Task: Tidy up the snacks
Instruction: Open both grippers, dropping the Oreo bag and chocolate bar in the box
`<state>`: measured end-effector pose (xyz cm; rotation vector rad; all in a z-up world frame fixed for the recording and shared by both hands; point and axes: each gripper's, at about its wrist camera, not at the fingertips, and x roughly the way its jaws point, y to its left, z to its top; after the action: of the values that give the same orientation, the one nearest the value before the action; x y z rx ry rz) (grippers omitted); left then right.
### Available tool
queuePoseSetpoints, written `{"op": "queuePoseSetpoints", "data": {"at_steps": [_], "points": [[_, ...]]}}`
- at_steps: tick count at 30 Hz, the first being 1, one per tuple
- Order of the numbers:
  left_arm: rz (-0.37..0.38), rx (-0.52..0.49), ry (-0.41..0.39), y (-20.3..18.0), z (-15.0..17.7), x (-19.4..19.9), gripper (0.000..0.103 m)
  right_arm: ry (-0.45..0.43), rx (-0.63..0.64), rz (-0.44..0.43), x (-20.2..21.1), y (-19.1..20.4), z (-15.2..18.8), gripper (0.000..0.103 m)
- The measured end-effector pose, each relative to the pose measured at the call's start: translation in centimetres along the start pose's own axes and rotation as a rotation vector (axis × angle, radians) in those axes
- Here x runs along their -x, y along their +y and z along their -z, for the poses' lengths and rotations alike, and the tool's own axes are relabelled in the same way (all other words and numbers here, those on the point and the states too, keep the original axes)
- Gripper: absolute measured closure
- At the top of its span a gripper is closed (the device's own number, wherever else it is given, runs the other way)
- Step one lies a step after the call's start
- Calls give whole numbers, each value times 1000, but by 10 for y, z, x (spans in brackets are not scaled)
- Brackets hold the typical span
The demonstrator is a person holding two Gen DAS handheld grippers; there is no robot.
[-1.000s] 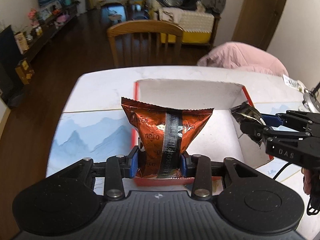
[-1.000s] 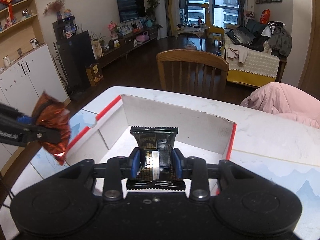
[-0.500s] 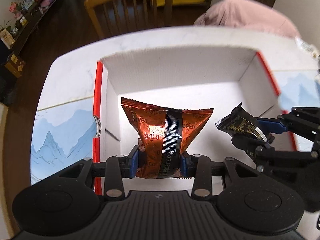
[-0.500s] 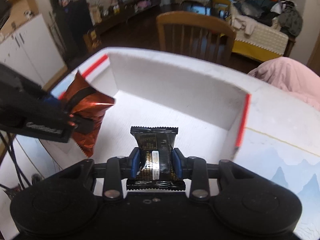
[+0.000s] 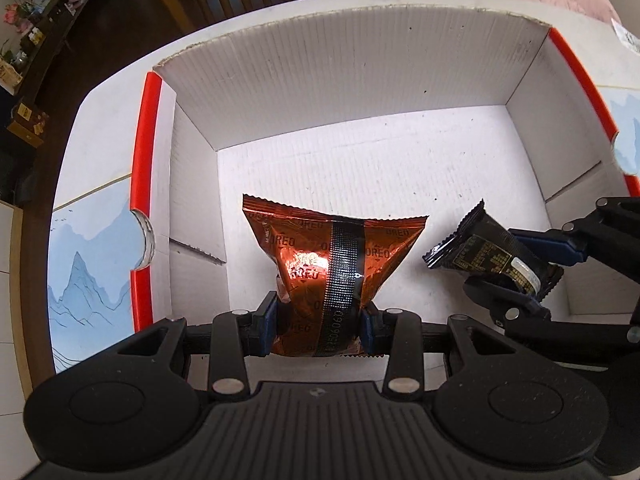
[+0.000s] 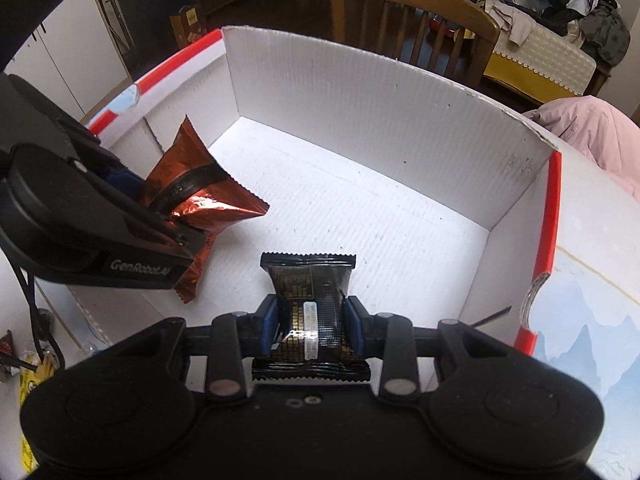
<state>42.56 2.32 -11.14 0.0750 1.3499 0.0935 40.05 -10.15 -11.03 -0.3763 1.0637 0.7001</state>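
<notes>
My left gripper [image 5: 318,326] is shut on a copper-orange Oreo packet [image 5: 332,264] and holds it inside a white cardboard box [image 5: 360,80] with red rims. My right gripper [image 6: 311,326] is shut on a black snack packet [image 6: 310,300] with gold print, also inside the box, to the right of the Oreo packet. The black packet [image 5: 484,250] and right gripper show at the right of the left wrist view. The Oreo packet [image 6: 192,200] shows at the left of the right wrist view. The box floor [image 6: 360,220] holds nothing else.
The box stands on a white table [image 5: 100,92] with a blue mountain-print mat [image 5: 88,264]. A wooden chair [image 6: 416,4] stands beyond the far wall. A pink garment [image 6: 592,128] lies at the right. Some wrappers [image 6: 28,364] lie at the left outside the box.
Both grippers have moved forward and down into the box with their packets. The box now fills both views.
</notes>
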Motion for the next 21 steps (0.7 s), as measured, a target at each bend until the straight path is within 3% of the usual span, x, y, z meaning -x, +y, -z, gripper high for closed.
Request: {"op": "queuePoseSetpoints", "data": {"at_steps": [6,12,21], "points": [[11,17,-5,2,-3,-1,64,9,-18,-2,-4,-2,-3,68],[11,20,-38,6,3,11,56,-3,-31,18,4,-1,-2,66],[57,30,-115,15,21,46,56,-75,-88,15,43,0,3,61]]}}
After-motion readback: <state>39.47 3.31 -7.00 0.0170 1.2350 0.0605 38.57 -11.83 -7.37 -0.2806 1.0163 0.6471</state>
